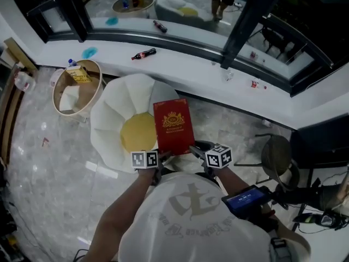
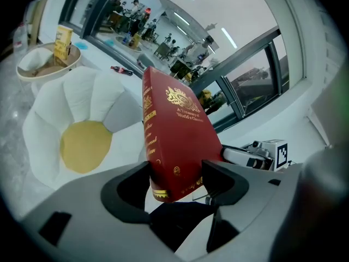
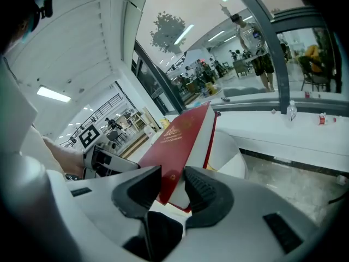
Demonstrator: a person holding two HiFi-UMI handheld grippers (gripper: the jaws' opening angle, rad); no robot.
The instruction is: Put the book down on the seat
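The left claw (image 2: 175,183) was clenched on the lower spine corner of the red book (image 2: 178,132), one jaw against the spine and the other against the front cover. The right claw (image 3: 170,185) gripped the opposite lower corner, its jaws pinching the cover and the page block between them. Held this way from both sides, the book stood steeply tilted in the air, gold-printed cover facing up and toward the person, not yet touching anything.

In the head view it hung over the near side of the seat (image 1: 112,111), a white petal-shaped chair, partly overlapping the yellow cushion (image 1: 137,134) at its centre.

The step in hand looked like the lowering itself. To do it well, both claws probably needed to tip the top edge forward and down together, so the book came flat over the yellow cushion rather than onto the sloping petals. Opening both claws only once the back cover rested fully would likely keep it from sliding off.
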